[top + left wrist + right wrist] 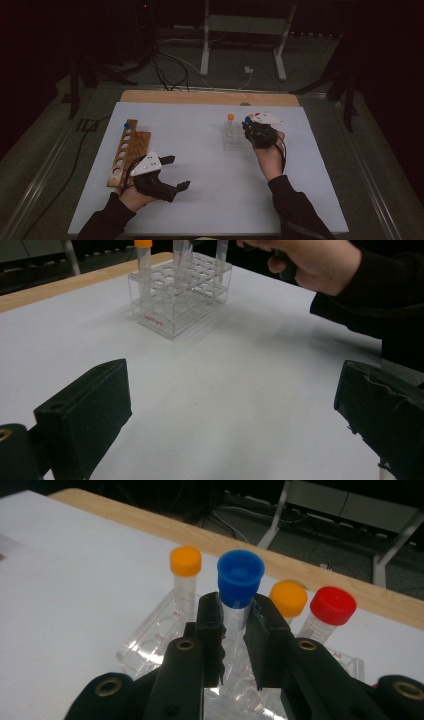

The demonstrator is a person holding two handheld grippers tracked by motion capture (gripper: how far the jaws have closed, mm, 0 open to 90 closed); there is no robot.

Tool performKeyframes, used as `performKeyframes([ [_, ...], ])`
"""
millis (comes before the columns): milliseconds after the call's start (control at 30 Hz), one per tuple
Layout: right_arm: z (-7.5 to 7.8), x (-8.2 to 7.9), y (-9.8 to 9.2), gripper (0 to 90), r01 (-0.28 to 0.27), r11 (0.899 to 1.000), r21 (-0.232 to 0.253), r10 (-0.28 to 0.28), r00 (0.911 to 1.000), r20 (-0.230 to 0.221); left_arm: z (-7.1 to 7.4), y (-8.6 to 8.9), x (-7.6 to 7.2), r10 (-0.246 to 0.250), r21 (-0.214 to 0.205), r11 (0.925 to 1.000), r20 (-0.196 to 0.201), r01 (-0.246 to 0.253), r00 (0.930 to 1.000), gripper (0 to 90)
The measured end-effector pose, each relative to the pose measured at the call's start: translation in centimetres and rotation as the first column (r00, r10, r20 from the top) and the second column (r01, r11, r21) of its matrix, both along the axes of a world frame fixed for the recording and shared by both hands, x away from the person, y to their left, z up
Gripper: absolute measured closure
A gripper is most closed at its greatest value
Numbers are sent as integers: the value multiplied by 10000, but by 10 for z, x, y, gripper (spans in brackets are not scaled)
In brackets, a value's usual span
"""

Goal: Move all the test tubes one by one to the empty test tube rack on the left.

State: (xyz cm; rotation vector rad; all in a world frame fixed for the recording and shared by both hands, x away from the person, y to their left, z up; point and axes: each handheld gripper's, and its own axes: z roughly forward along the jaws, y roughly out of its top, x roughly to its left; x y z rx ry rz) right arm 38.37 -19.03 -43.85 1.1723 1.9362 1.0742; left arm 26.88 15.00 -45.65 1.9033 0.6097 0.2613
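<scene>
On a white table (210, 200), a person's right gripper (234, 625) clamped a blue-capped tube (239, 587) just below its cap, over a clear rack (175, 305), while the left gripper (172, 172) rested with jaws wide and empty near a wooden rack (129, 155). The tube seemed mid-lift; next it likely needed carrying to the wooden rack. The right gripper view showed orange-capped tubes (185, 562) and a red-capped tube (332, 605) beside it.

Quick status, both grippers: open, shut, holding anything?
Left gripper: open, holding nothing.
Right gripper: shut on the blue-capped tube above the clear rack.
</scene>
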Motion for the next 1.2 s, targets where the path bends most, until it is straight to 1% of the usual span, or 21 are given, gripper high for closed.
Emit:
performKeyframes([
  [33,4,-3,0,769,-51,10000,-37,51,9999,104,0,0,0,-36,-18,10000,-1,36,10000,26],
  [200,8,-8,-2,769,-135,9999,-84,137,9998,135,0,0,0,-50,-3,10000,0,50,10000,26],
  [233,10,-11,-3,770,-191,9998,-17,191,9996,191,0,0,0,-47,9,10000,14,47,10000,26],
  [300,11,-12,-4,769,-230,9997,17,230,9995,202,0,0,0,-40,-19,10000,-24,40,10000,26],
  [367,15,-16,-5,769,-355,9993,106,353,9991,217,0,0,0,-44,23,10000,0,44,10000,27],
  [467,19,-21,-3,769,-549,9984,117,545,9981,304,1,0,0,-49,-3,10000,6,49,10000,27],
  [567,23,-27,0,770,-849,9962,209,842,9959,332,2,0,0,-78,6,10000,32,78,10000,27],
  [633,25,-32,3,769,-1111,9934,291,1104,9935,275,2,0,0,-76,-6,10000,31,76,10000,28],
  [667,25,-32,3,769,-1111,9934,291,1104,9935,275,2,0,0,-95,-22,10000,15,95,10000,28],
  [700,25,-36,6,769,-1397,9895,382,1391,9901,178,3,0,-1,-101,1,9999,28,101,9999,28],
  [733,25,-38,8,769,-1532,9874,393,1528,9882,121,3,0,-1,-116,15,9999,30,116,9999,28],
  [767,25,-38,8,769,-1532,9874,393,1528,9882,121,3,-1,-1,-148,29,9999,40,147,9999,28],
  [833,23,-44,13,769,-1844,9821,388,1845,9828,-9,3,-1,-1,-134,12,9999,37,134,9999,28],
  [867,23,-44,13,769,-1844,9821,388,1845,9828,-9,4,-1,-1,-143,-10,9999,25,143,9999,28],
  [933,21,-47,16,769,-1998,9792,358,2003,9797,-97,4,-1,-1,-161,5,9999,28,161,9999,29],
  [1000,18,-51,19,769,-2224,9745,308,2231,9746,-208,4,-1,-1,-187,40,9998,42,187,9998,36],
  [1067,18,-52,19,769,-2269,9734,306,2277,9734,-254,5,-1,-1,-199,7,9998,10,199,9998,36],
  [1133,17,-55,20,769,-2354,9714,326,2364,9711,-325,5,-2,-1,-228,80,9997,25,228,9997,37],
  [1200,15,-60,21,769,-2546,9666,293,2557,9659,-418,5,-2,0,-256,76,9996,-12,256,9997,37],
])
